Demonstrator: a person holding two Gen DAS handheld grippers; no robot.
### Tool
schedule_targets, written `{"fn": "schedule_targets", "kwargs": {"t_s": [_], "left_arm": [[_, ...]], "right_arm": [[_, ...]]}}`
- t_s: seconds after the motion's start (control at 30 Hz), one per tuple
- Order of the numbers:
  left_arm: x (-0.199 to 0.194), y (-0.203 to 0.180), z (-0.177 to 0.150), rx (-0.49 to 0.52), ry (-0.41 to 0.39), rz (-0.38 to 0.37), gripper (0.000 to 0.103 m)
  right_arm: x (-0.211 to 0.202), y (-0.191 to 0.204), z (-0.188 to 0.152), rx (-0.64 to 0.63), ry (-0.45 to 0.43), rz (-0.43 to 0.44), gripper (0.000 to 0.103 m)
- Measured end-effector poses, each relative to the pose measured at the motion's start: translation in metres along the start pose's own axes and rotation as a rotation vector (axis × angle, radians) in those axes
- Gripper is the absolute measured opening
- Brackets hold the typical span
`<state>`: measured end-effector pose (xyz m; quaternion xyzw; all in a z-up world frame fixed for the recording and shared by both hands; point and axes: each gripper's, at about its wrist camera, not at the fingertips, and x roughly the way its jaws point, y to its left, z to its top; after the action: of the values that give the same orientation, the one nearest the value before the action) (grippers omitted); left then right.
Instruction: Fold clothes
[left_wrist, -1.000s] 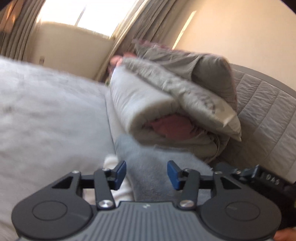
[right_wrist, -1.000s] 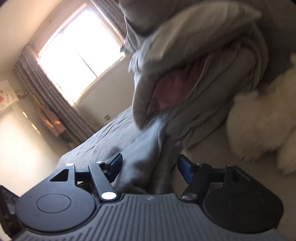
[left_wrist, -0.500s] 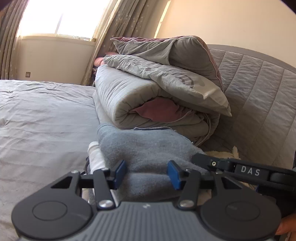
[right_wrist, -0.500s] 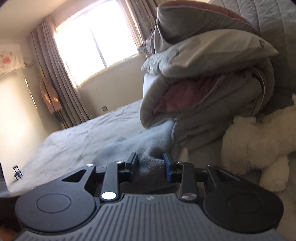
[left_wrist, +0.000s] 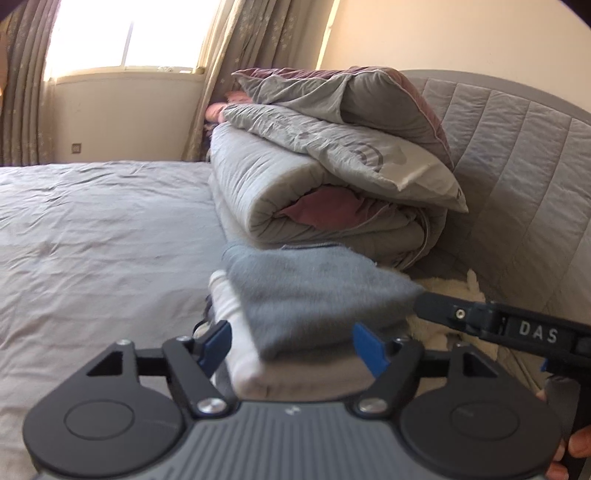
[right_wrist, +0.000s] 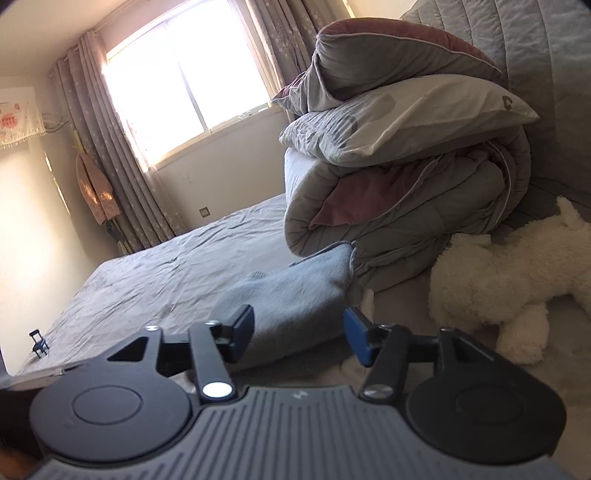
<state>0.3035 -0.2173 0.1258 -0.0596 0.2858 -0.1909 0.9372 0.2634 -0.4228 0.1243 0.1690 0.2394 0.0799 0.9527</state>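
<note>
Grey sweater (left_wrist: 314, 295), folded, sits atop a white garment (left_wrist: 243, 354) at the bed's (left_wrist: 92, 229) head end, beside the rolled duvet (left_wrist: 332, 184). Left claw (left_wrist: 291, 345) and right claw (right_wrist: 299, 330) have just spread wide, releasing it, a finished stack by the look.

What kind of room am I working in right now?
A bedroom, most likely: the folded blue-grey garment lies on a bed with a padded headboard, beside a rolled quilt and a curtained window.
</note>
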Motion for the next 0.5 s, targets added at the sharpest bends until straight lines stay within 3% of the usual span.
{"fn": "schedule_targets", "kwargs": {"t_s": [0.23,0.5], "left_arm": [[-0.051,-0.013,-0.013,0.023,0.05,0.053,0.087],[-0.117,-0.026,-0.032,0.024,0.065,0.086,0.091]], "right_arm": [[-0.046,0.021,-0.01,-0.023,0.029,-0.031,0.08],[-0.101,0.047,-0.023,-0.036,0.059,-0.021,0.083]]}}
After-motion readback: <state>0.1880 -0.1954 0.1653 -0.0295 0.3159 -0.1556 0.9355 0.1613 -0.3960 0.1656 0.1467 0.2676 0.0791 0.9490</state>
